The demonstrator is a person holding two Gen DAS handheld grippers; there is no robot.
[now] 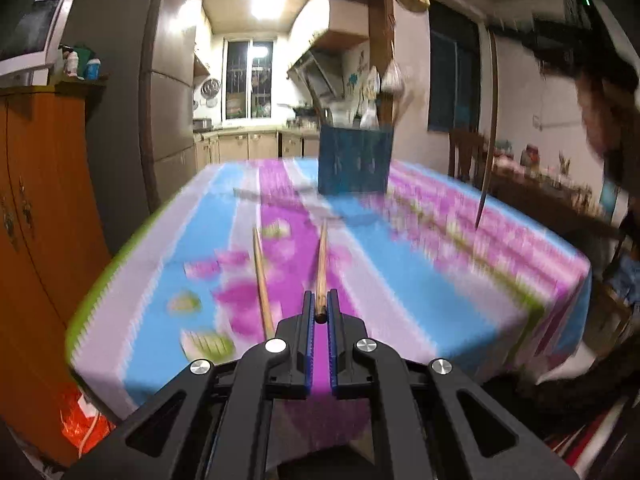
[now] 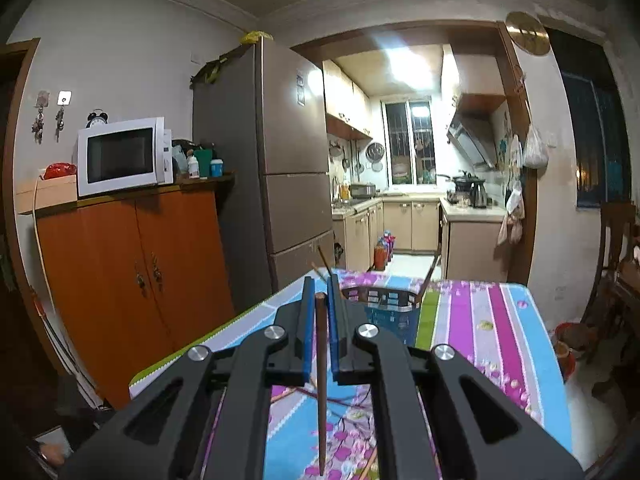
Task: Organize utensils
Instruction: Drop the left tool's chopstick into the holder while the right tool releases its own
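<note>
In the left wrist view my left gripper [image 1: 319, 307] is shut on the butt end of a wooden chopstick [image 1: 321, 264] that points forward over the table. A second light chopstick [image 1: 262, 284] lies on the cloth just to its left. A blue utensil holder [image 1: 354, 160] with utensils in it stands at the far middle of the table. My right gripper is at the upper right there, blurred, with a dark chopstick [image 1: 490, 128] hanging from it. In the right wrist view my right gripper [image 2: 320, 294] is shut on that dark chopstick [image 2: 321, 380], which hangs downward, short of the holder [image 2: 384, 304].
The table carries a floral striped cloth [image 1: 420, 280]. An orange cabinet [image 1: 36, 208] and a grey fridge [image 1: 132, 100] stand to the left of the table. A wooden chair [image 2: 618, 264] and a cluttered side table [image 1: 548, 176] stand to the right. The kitchen lies beyond.
</note>
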